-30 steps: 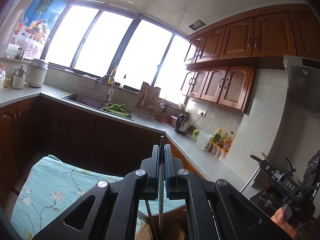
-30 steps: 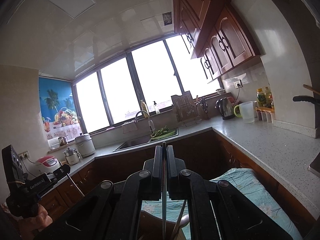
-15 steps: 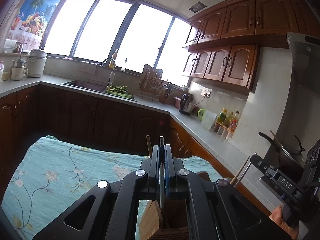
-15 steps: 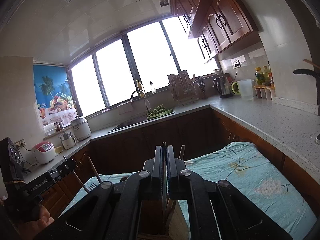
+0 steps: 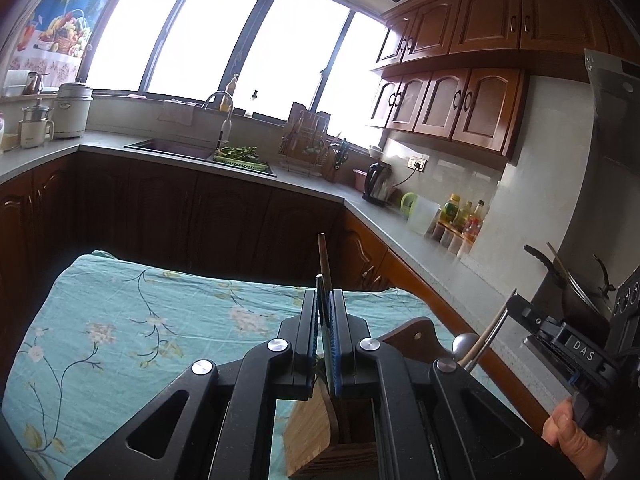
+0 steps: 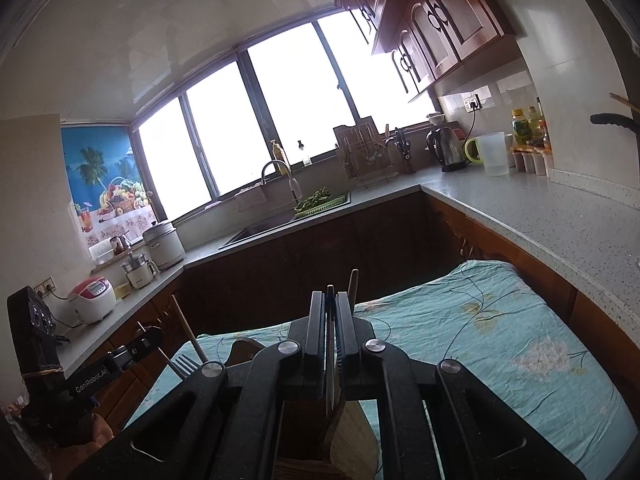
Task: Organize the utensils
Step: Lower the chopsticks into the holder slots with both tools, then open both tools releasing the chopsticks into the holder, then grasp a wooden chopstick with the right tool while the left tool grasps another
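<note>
From your left-hand camera, a table under a teal floral cloth (image 5: 120,320) fills the near ground; behind it dark wooden base cabinets carry a grey L-shaped counter (image 5: 304,184) along the far wall and down the right; a sink with a curved tap (image 5: 218,98) sits under a wide bright window (image 5: 248,36); a black kettle (image 5: 378,182) and a row of bottles stand further right, beneath brown wall cabinets; your left gripper (image 5: 325,312) sits low at centre, its jaws opening by a narrow gap, with a thin dark utensil handle (image 5: 320,280) between the blue pads, upright, long axis vertical, tip pointing up; whether the pads still press it you cannot tell; just behind stands a wooden stick (image 5: 323,256), also upright; both rise from a wooden utensil holder (image 5: 316,432) on the cloth directly beneath the fingers; at far right your other hand (image 5: 572,432) grips the second tool.

From your right-hand camera, the same cloth (image 6: 480,336) lies to the right; counter, sink and window run along the far wall; a rice cooker (image 6: 92,292) sits at left; your right gripper (image 6: 330,312) has its jaws opening slightly around a thin dark handle (image 6: 329,292), upright, pointing up, over the holder (image 6: 352,428); a fork (image 6: 185,364) and a wooden stick (image 6: 188,330) lean at left, near your left gripper (image 6: 144,340).
</note>
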A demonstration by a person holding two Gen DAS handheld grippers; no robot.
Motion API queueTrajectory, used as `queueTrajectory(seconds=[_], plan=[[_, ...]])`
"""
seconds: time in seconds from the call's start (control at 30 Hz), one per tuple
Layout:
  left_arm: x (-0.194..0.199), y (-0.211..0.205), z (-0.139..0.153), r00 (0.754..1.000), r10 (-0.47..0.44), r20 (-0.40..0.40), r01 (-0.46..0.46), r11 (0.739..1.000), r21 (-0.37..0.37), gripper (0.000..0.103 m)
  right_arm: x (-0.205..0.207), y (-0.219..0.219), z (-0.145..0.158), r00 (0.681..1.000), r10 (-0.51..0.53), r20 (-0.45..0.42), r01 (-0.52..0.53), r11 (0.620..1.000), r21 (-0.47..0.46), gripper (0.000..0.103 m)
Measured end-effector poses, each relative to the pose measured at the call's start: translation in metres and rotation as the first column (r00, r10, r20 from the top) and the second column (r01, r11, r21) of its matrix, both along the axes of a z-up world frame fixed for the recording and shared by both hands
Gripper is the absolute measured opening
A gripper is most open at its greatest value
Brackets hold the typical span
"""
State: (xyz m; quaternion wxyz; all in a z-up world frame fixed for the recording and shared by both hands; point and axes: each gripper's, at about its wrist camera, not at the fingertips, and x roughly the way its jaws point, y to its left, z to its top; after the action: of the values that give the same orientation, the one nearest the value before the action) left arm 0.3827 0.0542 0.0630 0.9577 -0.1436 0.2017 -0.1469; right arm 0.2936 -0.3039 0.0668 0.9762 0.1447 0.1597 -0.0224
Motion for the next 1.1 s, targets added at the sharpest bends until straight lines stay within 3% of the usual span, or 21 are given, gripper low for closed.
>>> queueTrajectory(seconds=[0.1,0.17,0.23,0.3,0.33,0.4,0.53,0.73,0.97,1.1], plan=[[-0.005,0.004,0.004,1.000,0.002,-0.009,-0.002,1.000,-0.011,0.036,-0.005,-0.001,0.006,1.000,0.009,0.008,-0.009,1.000,0.008,0.012],[-0.014,0.008,0.008,1.000,0.007,0.010,-0.006,1.000,-0.017,0.044,-0.012,-0.003,0.010,1.000,0.006,0.020,-0.006,1.000,0.027,0.023],[-0.024,0.011,0.013,1.000,0.020,0.005,-0.020,1.000,-0.010,0.059,-0.022,-0.006,0.016,0.999,0.002,0.039,-0.004,0.999,0.049,0.046],[-0.037,0.016,0.017,1.000,0.018,0.011,-0.018,1.000,-0.010,0.062,-0.034,-0.010,0.020,0.999,-0.011,0.053,0.008,0.998,0.067,0.060],[-0.043,0.019,0.019,1.000,0.025,0.006,-0.025,1.000,-0.004,0.072,-0.039,-0.012,0.021,0.998,-0.018,0.057,0.013,0.997,0.078,0.068],[-0.061,0.023,0.020,0.999,0.050,0.001,-0.050,0.999,0.017,0.077,-0.052,-0.017,0.021,0.998,-0.029,0.051,0.024,0.995,0.097,0.075],[-0.094,0.032,0.018,0.993,0.105,-0.049,-0.103,0.993,0.057,0.087,-0.076,-0.030,0.008,0.999,-0.051,0.007,0.049,0.987,0.154,0.080],[-0.140,0.048,-0.008,0.970,0.141,-0.198,-0.130,0.989,0.070,0.087,-0.102,-0.041,-0.033,0.991,-0.052,-0.126,0.080,0.970,0.230,0.080],[-0.175,0.050,-0.034,0.941,0.141,-0.307,-0.114,0.988,0.104,0.087,-0.124,-0.021,-0.067,0.970,0.010,-0.242,0.046,0.974,0.221,0.080],[-0.177,0.053,-0.043,0.928,0.147,-0.343,-0.114,0.987,0.116,0.086,-0.128,0.004,-0.083,0.952,0.066,-0.298,-0.012,0.984,0.180,0.071]])
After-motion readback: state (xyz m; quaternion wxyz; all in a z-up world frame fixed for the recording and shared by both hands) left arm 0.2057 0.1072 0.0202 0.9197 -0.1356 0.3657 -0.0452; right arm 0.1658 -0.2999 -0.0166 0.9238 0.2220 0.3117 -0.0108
